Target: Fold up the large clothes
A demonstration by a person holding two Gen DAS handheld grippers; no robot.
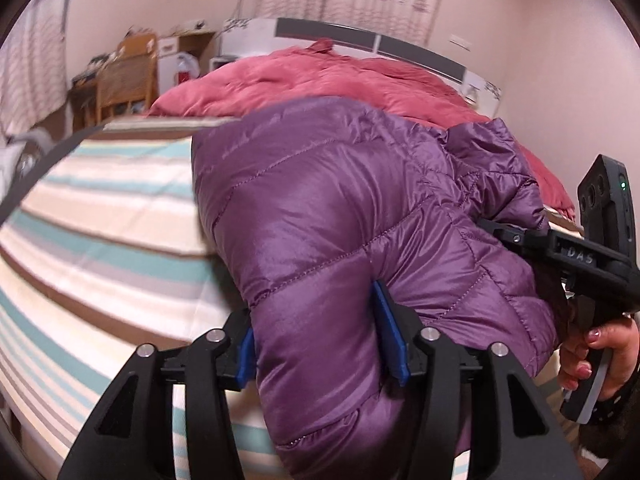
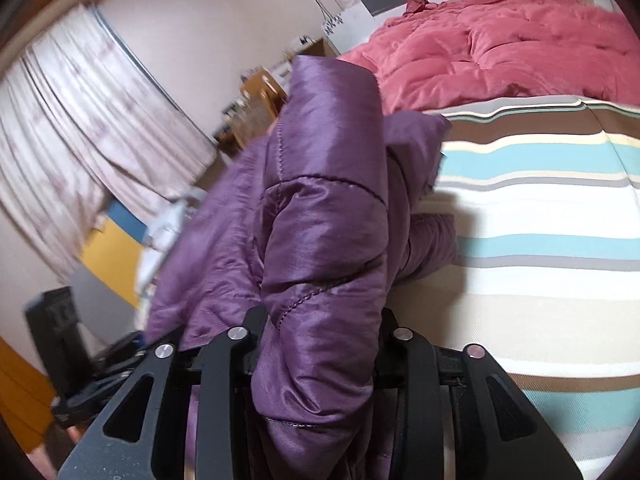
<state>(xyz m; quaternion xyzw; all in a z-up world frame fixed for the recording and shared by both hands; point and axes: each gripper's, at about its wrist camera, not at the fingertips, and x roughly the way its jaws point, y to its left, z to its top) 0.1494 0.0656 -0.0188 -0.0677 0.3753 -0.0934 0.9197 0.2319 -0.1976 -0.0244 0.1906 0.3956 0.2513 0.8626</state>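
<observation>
A shiny purple quilted puffer jacket (image 1: pixel 320 208) is held up above a striped bedsheet (image 1: pixel 100 220). My left gripper (image 1: pixel 320 344) is shut on a thick fold of the jacket, with blue pads (image 1: pixel 390 332) pressing its sides. My right gripper (image 2: pixel 320 344) is shut on another padded fold of the jacket (image 2: pixel 320 220); its fingertips are hidden by cloth. The right gripper also shows in the left wrist view (image 1: pixel 580 256) at the jacket's right edge, held by a hand (image 1: pixel 600 356). Part of the jacket hangs off the bed's left side in the right wrist view.
A crumpled pink duvet (image 1: pixel 340 80) lies at the far end of the bed, before a white headboard (image 1: pixel 360 36). A wooden chair (image 1: pixel 124 76) and cluttered desk stand at left. Curtains (image 2: pixel 80 120) hang by the window. The striped sheet (image 2: pixel 540 220) stretches right.
</observation>
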